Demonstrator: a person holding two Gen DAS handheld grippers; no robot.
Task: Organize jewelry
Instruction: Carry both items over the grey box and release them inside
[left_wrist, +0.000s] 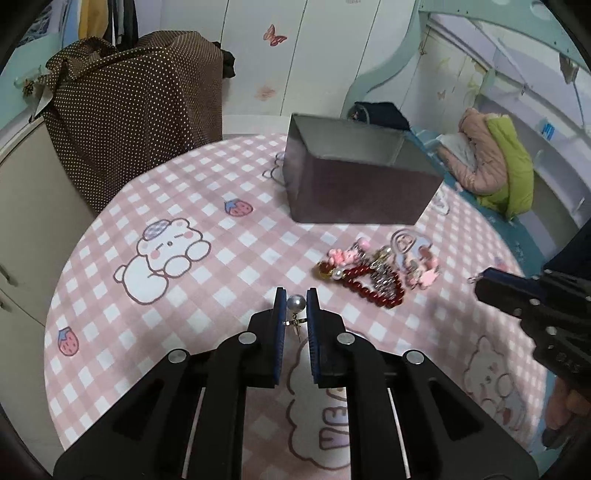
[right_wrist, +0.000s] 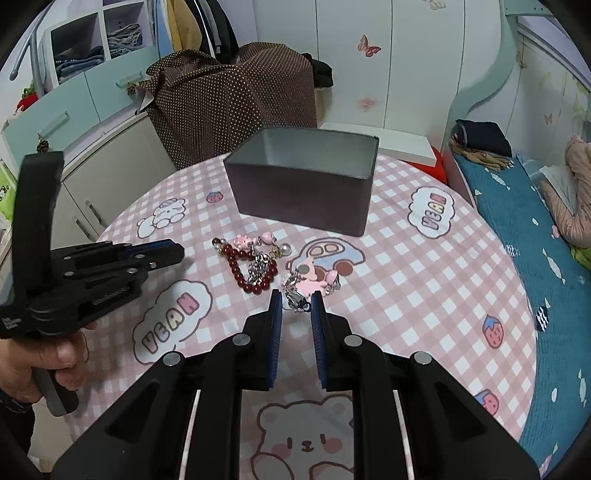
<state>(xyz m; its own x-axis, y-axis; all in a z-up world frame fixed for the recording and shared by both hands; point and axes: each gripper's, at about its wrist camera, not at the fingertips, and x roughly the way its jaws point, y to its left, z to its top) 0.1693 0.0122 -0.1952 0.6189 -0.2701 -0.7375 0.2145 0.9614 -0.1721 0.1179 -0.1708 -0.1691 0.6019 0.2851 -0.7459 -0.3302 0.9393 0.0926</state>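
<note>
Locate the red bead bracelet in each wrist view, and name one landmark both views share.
Left wrist view: the red bead bracelet lies right of centre, in the jewelry pile beyond the left gripper's tips.
Right wrist view: it lies left of centre, at the pile's left side.
Shared landmark: the dark open box on the pink checked tablecloth, beyond the pile in both views.

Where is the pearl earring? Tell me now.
In the left wrist view, the pearl earring sits pinched at the tips of the left gripper, above the checked tablecloth, left of the red bead bracelet.
</note>
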